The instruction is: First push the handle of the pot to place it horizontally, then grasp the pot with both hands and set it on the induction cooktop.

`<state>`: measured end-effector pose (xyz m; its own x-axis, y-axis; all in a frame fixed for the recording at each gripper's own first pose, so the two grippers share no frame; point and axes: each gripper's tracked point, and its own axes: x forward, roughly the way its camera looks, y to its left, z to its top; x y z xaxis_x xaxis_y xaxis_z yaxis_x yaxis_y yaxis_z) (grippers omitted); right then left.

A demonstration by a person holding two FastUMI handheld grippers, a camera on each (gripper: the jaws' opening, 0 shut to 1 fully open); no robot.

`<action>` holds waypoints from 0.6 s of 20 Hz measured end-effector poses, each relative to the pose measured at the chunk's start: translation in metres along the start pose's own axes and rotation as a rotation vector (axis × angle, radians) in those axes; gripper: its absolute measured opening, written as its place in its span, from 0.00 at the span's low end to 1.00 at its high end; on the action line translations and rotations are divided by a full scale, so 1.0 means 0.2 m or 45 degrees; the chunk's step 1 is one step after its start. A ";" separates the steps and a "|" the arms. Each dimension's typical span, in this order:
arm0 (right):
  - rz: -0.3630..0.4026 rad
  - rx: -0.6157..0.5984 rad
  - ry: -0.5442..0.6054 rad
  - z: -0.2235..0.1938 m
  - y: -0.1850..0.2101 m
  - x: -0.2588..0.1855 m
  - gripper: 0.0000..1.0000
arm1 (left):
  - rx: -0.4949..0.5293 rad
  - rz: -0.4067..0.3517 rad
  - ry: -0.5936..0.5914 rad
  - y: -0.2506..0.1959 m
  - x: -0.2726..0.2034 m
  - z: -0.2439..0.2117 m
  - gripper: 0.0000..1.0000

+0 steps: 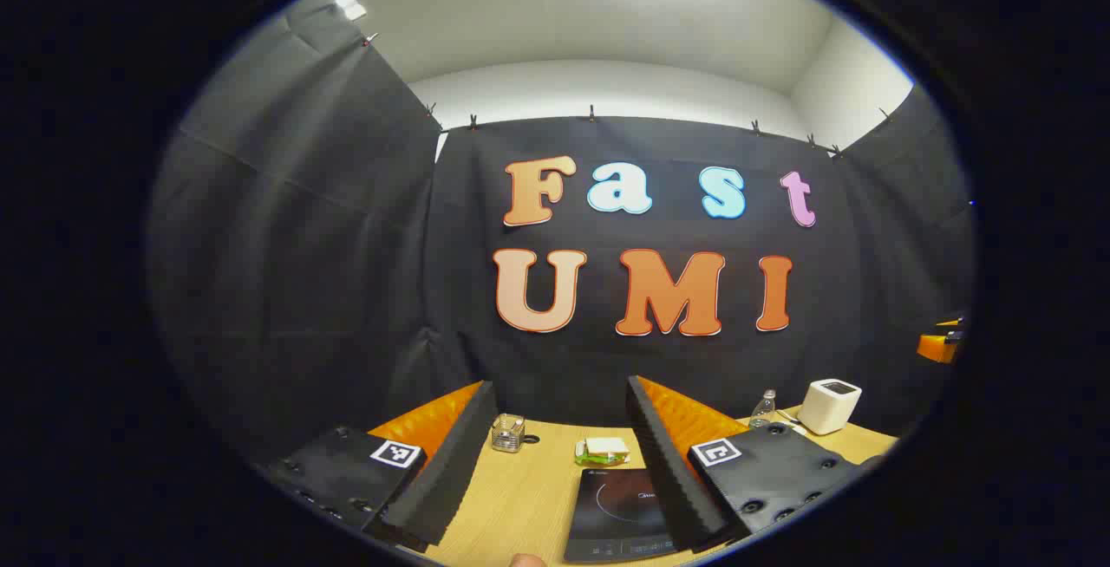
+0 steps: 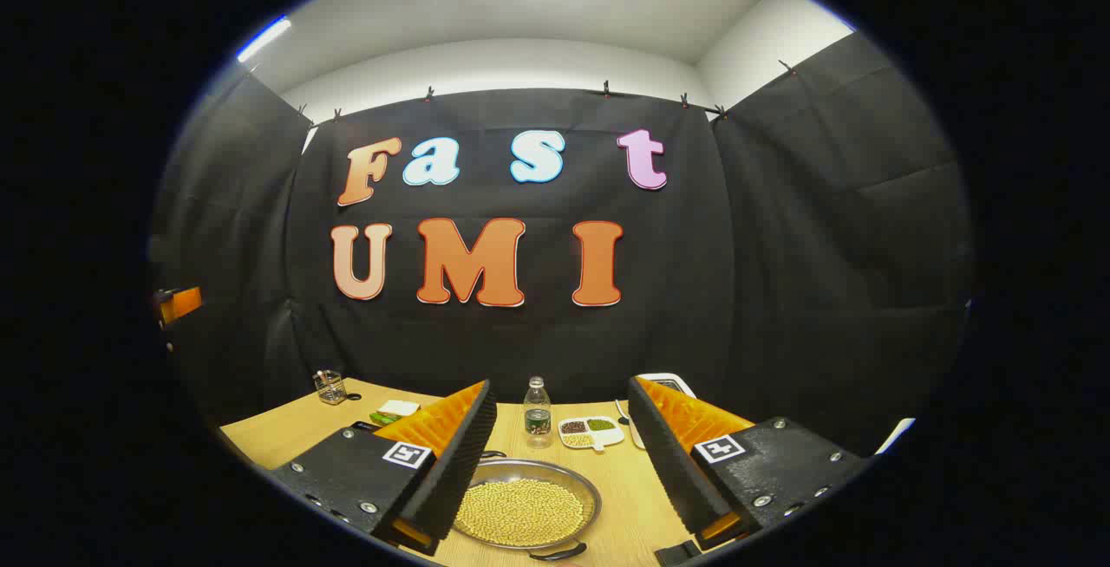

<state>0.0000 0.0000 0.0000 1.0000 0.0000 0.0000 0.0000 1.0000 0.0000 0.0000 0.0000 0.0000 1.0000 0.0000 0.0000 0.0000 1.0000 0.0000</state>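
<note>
Pot (image 2: 527,511), a shallow round metal pan heaped with pale yellow beans, sits low centre in the right gripper view on the wooden table (image 2: 633,498); its dark handle curls at the bottom edge. Right gripper (image 2: 562,463) hangs spread wide above it, grasping nothing, seemingly poised to nudge that handle. Left gripper (image 1: 555,454), likewise released, frames the glossy black induction cooktop (image 1: 617,515) at lower centre.
</note>
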 end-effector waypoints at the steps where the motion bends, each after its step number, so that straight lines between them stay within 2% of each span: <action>1: 0.000 0.001 0.000 0.00 0.00 0.00 0.95 | -0.002 0.002 0.004 0.00 0.01 -0.01 0.98; 12: 0.011 -0.011 0.017 -0.02 0.02 0.02 0.94 | 0.003 0.004 0.012 -0.03 0.03 -0.02 0.98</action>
<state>0.0042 0.0033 -0.0032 0.9999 0.0087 -0.0135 -0.0089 0.9999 -0.0087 0.0063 -0.0067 -0.0042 0.9999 0.0029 -0.0096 -0.0029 1.0000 0.0025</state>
